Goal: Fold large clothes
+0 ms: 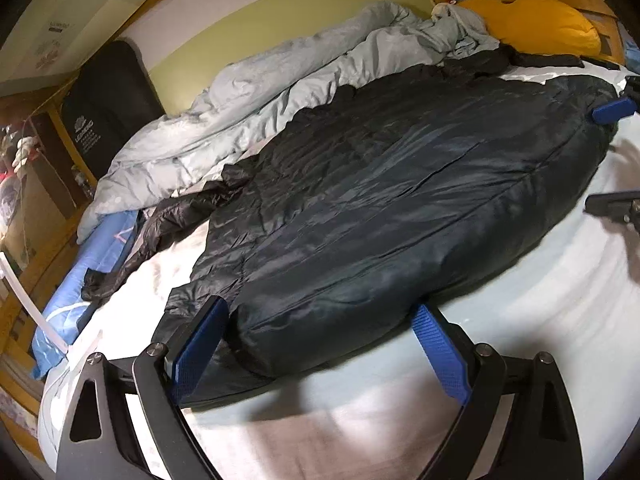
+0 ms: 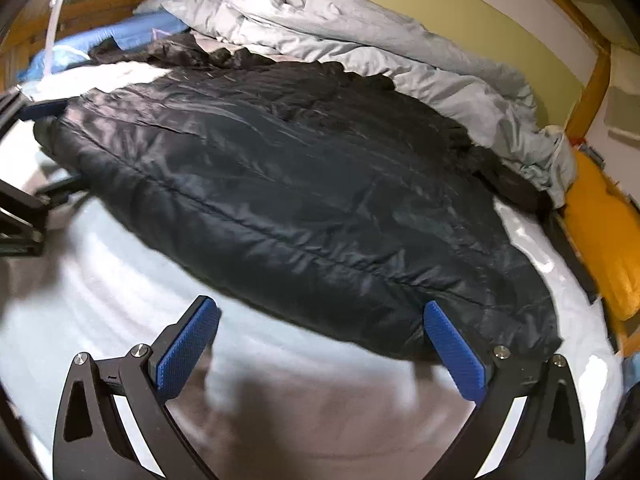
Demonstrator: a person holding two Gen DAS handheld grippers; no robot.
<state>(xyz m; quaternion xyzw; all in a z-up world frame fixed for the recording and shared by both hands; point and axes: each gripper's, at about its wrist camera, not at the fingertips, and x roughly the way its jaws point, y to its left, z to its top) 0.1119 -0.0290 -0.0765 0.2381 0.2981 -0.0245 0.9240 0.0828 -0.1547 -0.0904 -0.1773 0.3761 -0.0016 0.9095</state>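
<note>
A large dark navy puffer jacket [image 1: 380,200] lies spread flat on the white bed sheet [image 1: 520,340]; it also fills the right wrist view [image 2: 300,192]. My left gripper [image 1: 320,312] is open, its blue pads at the jacket's near-left end, straddling its edge. My right gripper [image 2: 320,308] is open at the jacket's near edge toward its right end. Its blue pad also shows at the far right of the left wrist view [image 1: 612,110]. A dark sleeve [image 1: 160,232] trails off to the left.
A crumpled grey duvet [image 1: 260,92] lies behind the jacket along the yellow-green wall. An orange pillow [image 1: 540,24] sits at the head end, a blue pillow [image 1: 80,280] at the other. A wooden bed frame [image 2: 592,84] borders the bed.
</note>
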